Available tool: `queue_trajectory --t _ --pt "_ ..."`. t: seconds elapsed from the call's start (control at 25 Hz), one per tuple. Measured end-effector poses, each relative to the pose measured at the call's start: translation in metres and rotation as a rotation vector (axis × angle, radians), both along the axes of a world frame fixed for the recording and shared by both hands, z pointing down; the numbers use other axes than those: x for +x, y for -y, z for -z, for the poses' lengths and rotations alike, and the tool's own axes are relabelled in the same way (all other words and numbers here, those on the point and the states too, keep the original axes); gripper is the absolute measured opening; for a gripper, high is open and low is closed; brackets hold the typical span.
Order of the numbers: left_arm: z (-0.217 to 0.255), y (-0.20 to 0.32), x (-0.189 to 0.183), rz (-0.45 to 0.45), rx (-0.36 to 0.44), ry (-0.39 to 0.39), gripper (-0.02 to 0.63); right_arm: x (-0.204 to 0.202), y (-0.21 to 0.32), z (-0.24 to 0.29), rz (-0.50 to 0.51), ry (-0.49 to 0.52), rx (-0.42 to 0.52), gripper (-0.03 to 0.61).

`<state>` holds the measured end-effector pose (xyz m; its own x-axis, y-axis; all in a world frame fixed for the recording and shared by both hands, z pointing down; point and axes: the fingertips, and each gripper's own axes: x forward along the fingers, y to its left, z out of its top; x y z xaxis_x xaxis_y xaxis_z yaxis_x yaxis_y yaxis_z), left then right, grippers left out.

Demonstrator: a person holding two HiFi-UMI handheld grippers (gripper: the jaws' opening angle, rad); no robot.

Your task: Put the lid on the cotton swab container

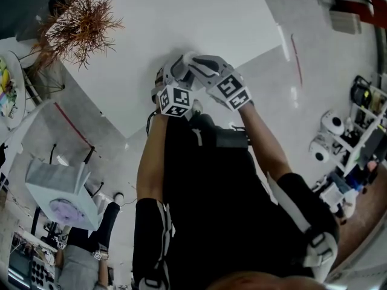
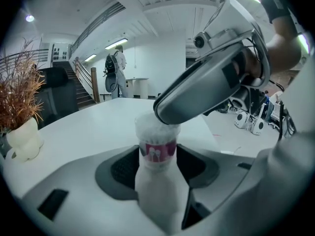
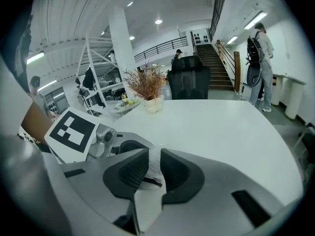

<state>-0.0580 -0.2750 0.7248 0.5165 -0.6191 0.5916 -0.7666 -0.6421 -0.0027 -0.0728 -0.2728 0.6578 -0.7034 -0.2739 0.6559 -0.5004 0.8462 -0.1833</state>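
My left gripper (image 2: pixel 157 165) is shut on the cotton swab container (image 2: pixel 158 149), a clear tube with a pink label, held upright between its pads. My right gripper (image 2: pixel 206 82) comes in from the upper right and covers the container's top. In the right gripper view, the right gripper (image 3: pixel 153 170) has its pads pressed on a thin clear plastic piece, seemingly the lid (image 3: pixel 153 157), just beside the left gripper (image 3: pixel 93 141). In the head view both grippers (image 1: pixel 193 71) meet over the white table's (image 1: pixel 181 23) near edge, and the container is hidden under them.
A dried plant in a white vase (image 1: pixel 78 20) stands at the table's far left corner. A black chair (image 3: pixel 189 77) is behind the table. A person with a backpack (image 3: pixel 261 58) stands by the stairs. A white stool (image 1: pixel 60 192) stands on the floor at the left.
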Motion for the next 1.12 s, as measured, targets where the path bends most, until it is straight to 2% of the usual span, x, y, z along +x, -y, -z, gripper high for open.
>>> queue_trajectory --t 0.24,0.48,0.56,0.72,0.92,1.12 --pt "0.006 -0.008 -0.008 0.035 -0.020 0.000 0.232 0.004 0.004 0.013 -0.046 0.066 0.004 0.074" --pt "0.032 -0.050 -0.042 0.173 -0.050 -0.061 0.231 0.031 -0.004 0.050 -0.139 0.135 0.072 0.074" --pt "0.056 -0.069 -0.045 0.195 -0.005 -0.045 0.211 0.048 -0.013 0.066 -0.176 0.154 0.084 0.074" --pt "0.110 -0.105 -0.043 0.327 0.097 -0.025 0.026 0.081 -0.032 0.112 -0.254 0.227 0.126 0.074" --pt "0.181 -0.147 -0.028 0.462 0.161 -0.064 0.006 0.119 -0.066 0.153 -0.312 0.300 0.158 0.071" --pt "0.261 -0.176 -0.025 0.607 0.256 -0.182 0.006 0.133 -0.097 0.187 -0.310 0.326 0.185 0.057"
